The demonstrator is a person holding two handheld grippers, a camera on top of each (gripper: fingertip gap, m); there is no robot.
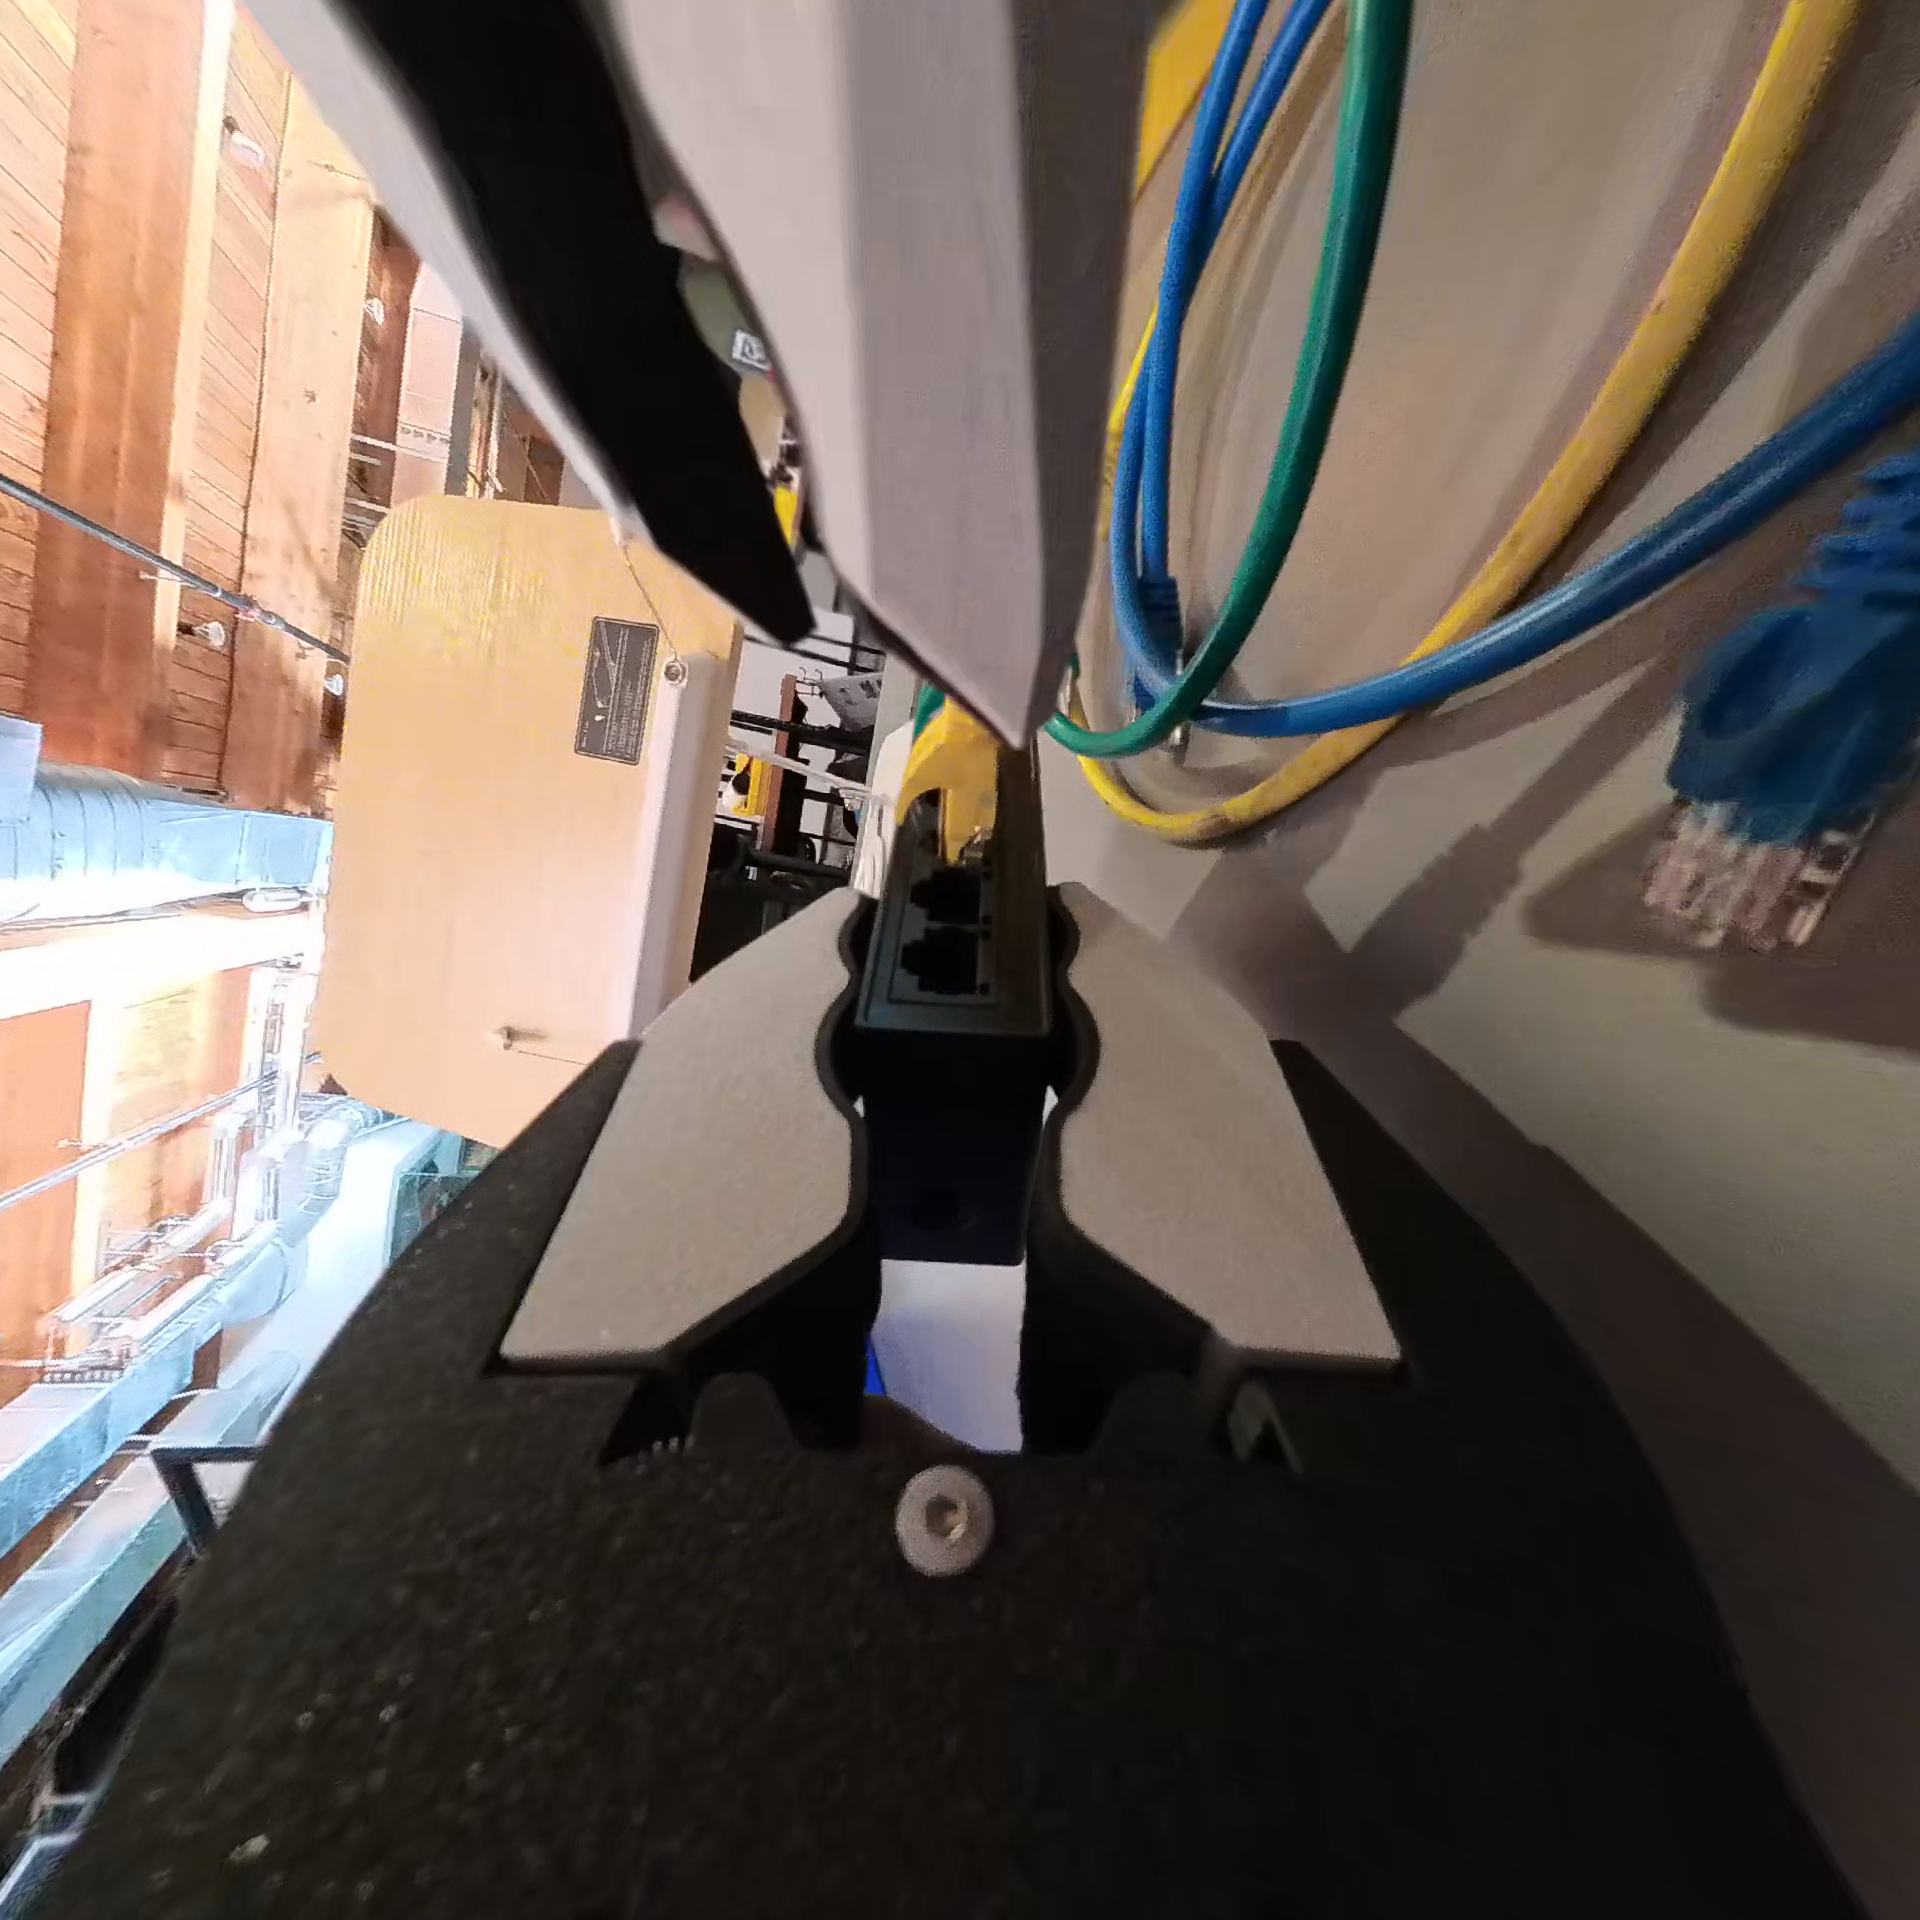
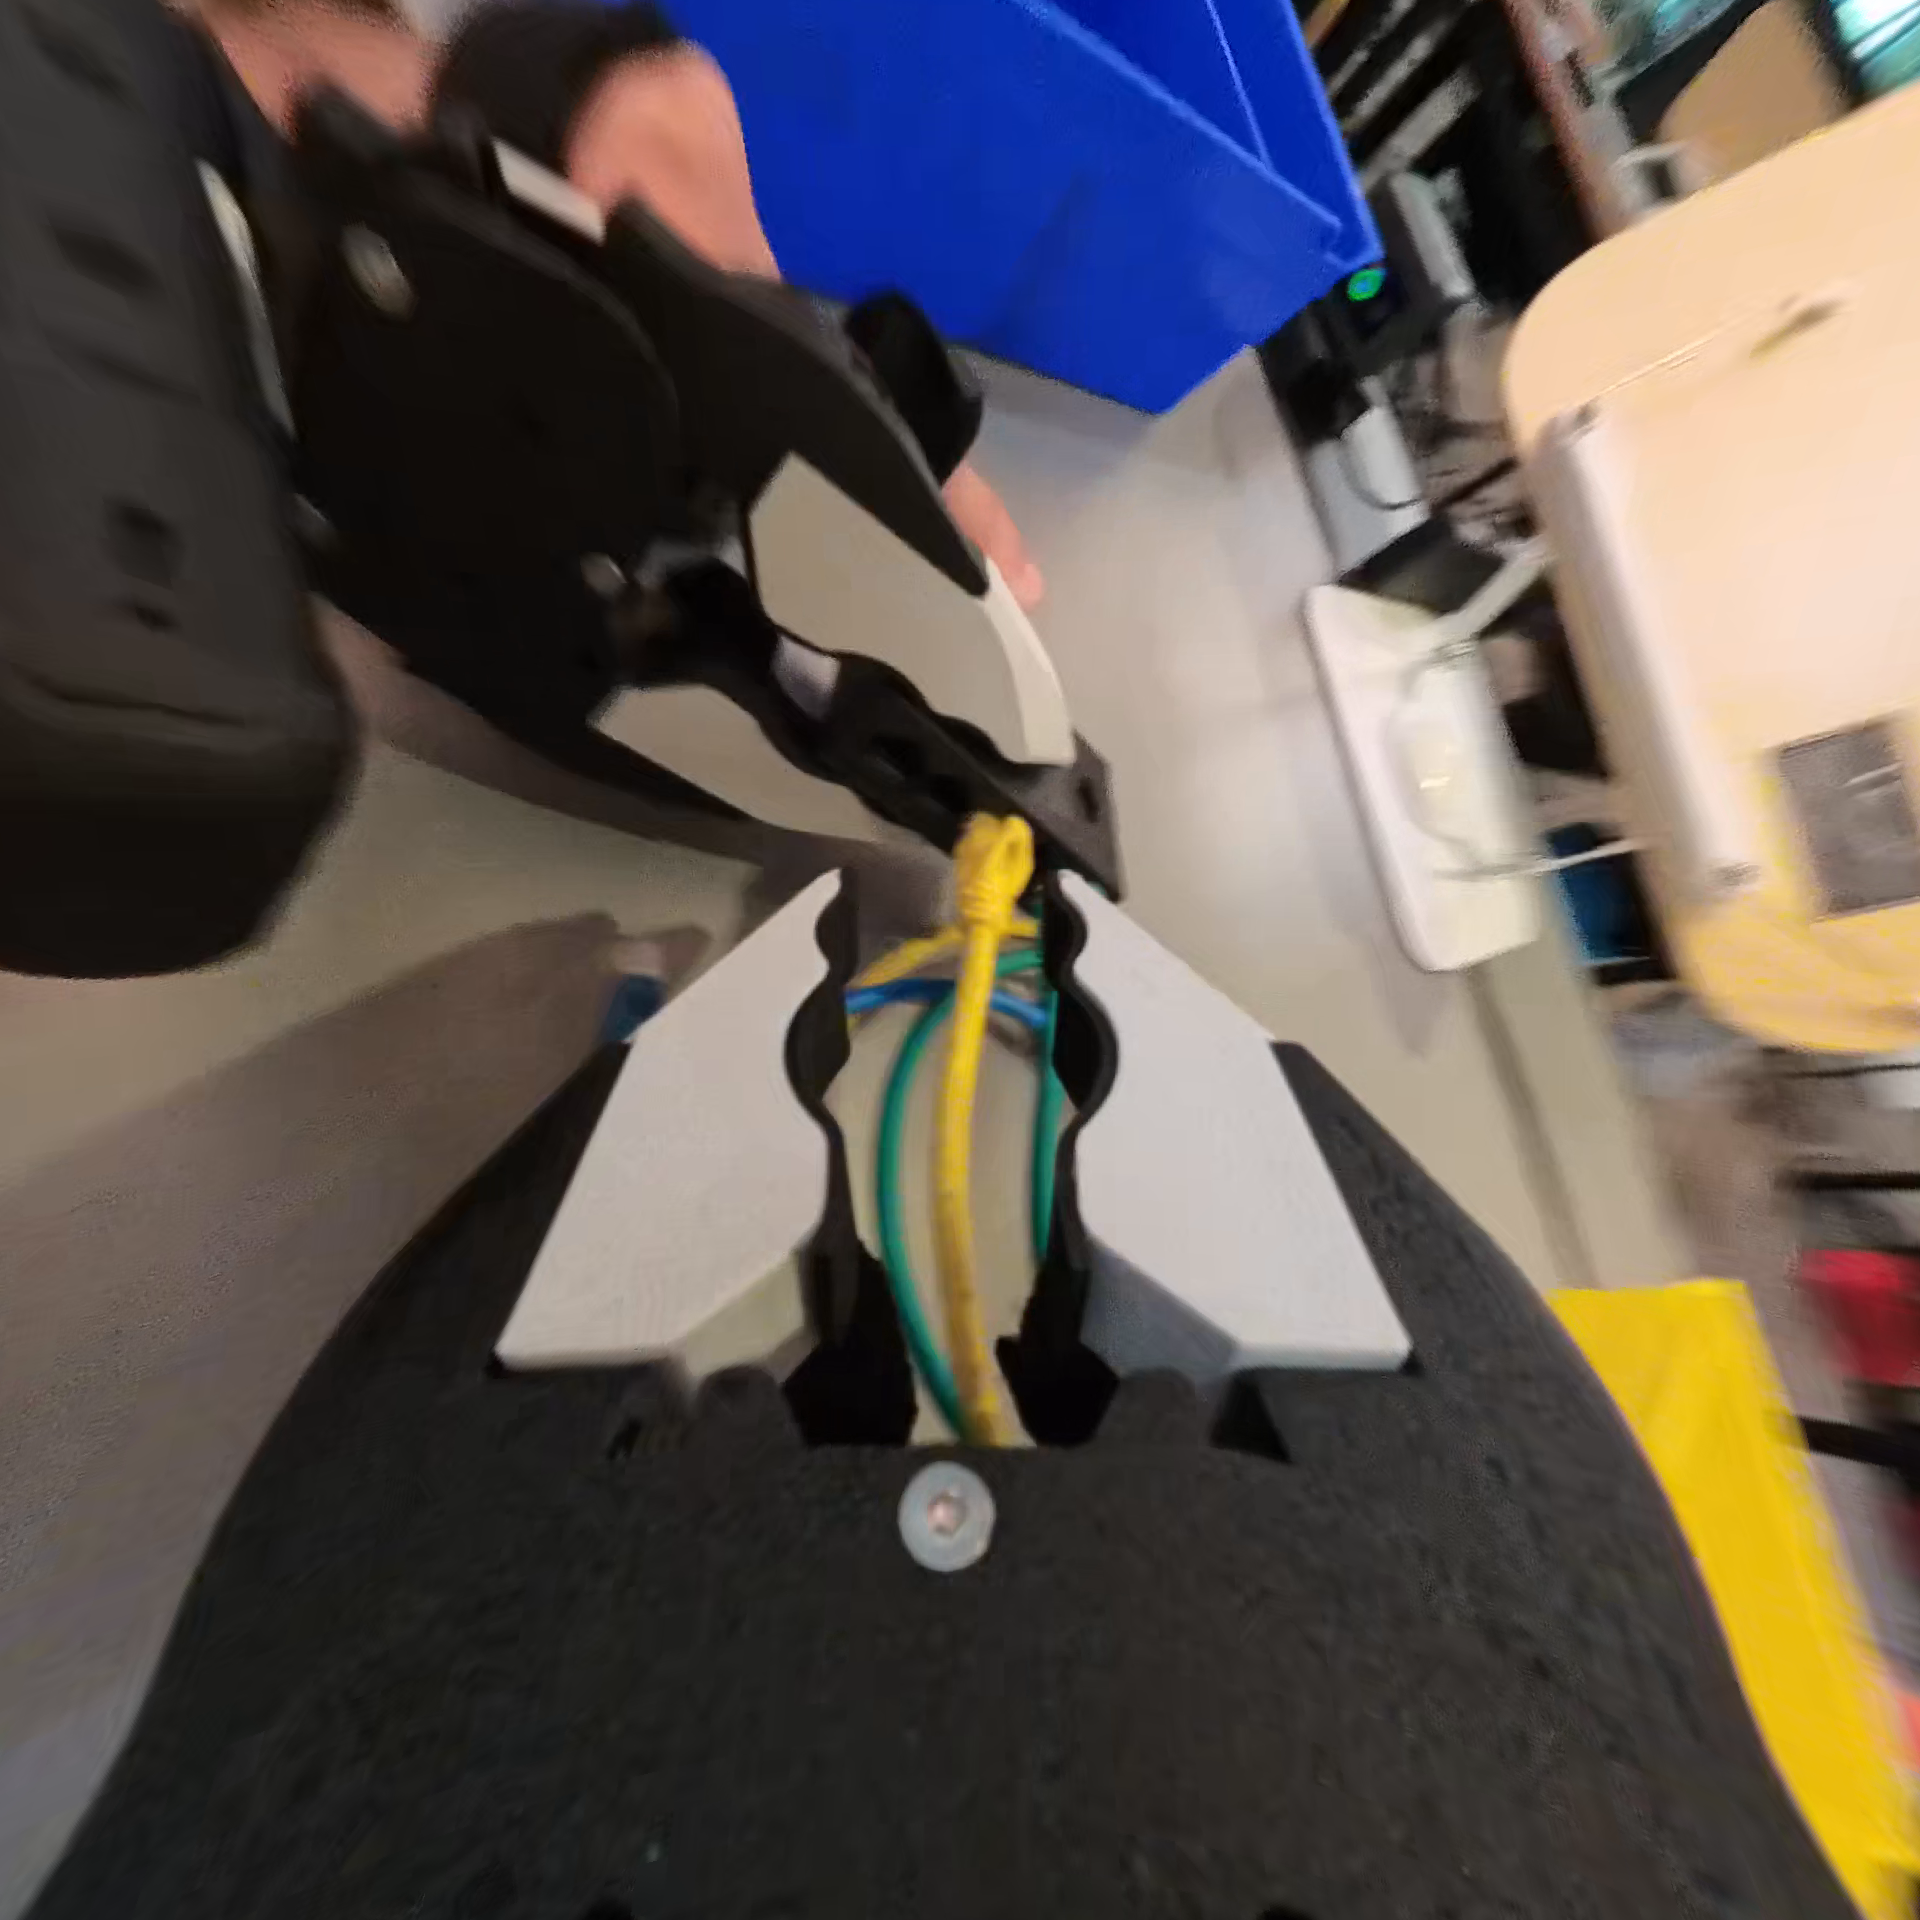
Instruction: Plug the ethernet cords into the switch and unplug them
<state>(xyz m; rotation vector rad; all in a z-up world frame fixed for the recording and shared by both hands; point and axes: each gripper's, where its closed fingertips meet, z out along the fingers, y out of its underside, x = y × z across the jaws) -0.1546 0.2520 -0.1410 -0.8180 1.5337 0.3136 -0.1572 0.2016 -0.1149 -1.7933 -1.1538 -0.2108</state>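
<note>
The left gripper [image 1: 956, 935] is clamped on the black switch [image 1: 951, 997], holding it by its two flat sides off the grey table [image 1: 1558, 1195], with the port face turned toward the left wrist camera; two empty ports [image 1: 940, 925] show on that face. At the far end of the switch a yellow plug [image 1: 951, 769] sits at or in a port, with its boot sticking out. The right gripper [image 2: 951, 894] reaches in from the other side: in the right wrist view the yellow cord [image 2: 966, 1164] runs up the gap between its fingers to the plug at the tips. Those fingers stand a little apart along their length, and the view is blurred, so I cannot tell whether the tips are pinching the plug or only bracketing it. Judging by this, the step in hand is a yellow plug at the switch, either being pushed home or about to be pulled; the pictures do not settle which. If it is going in, the next move calls for a straight push along the port's axis until the latch catches, with the left gripper bracing the switch. If it is coming out, the tab must be pressed before pulling. The green cord [image 1: 1299, 436] and blue cords [image 1: 1174, 343] lie looped on the table, and a loose blue plug [image 1: 1766, 790] lies to one side, so more cords seem to remain.
</note>
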